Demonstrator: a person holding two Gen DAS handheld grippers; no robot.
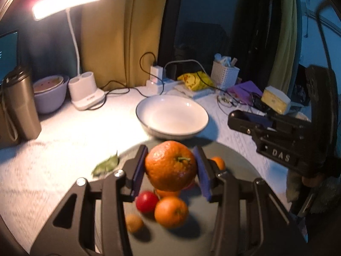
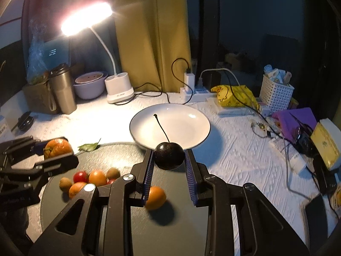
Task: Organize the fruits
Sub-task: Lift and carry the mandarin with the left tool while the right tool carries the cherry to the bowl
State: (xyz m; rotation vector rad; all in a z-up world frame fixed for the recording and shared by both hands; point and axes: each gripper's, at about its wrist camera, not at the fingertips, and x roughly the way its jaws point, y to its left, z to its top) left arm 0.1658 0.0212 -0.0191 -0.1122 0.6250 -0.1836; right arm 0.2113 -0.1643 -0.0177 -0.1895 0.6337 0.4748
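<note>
My left gripper (image 1: 170, 166) is shut on a large orange (image 1: 170, 165) and holds it above the dark round tray (image 1: 234, 160); it also shows in the right wrist view (image 2: 57, 148). My right gripper (image 2: 169, 160) is shut on a dark round fruit with a long stem (image 2: 169, 155), held near the tray's far edge, just in front of the empty white bowl (image 2: 191, 128). On the tray lie small oranges (image 2: 97, 177), a red fruit (image 2: 80, 176), brown kiwis (image 2: 113, 172) and one orange (image 2: 156, 198) under my right gripper.
A lit desk lamp (image 2: 119, 89), a purple bowl (image 2: 89, 87) and a metal tumbler (image 2: 62, 91) stand at the back left. A power strip with cables (image 2: 191, 89), a yellow bag (image 2: 232, 96) and a white basket (image 2: 275, 91) stand at the back right. A green leaf (image 2: 88, 147) lies by the tray.
</note>
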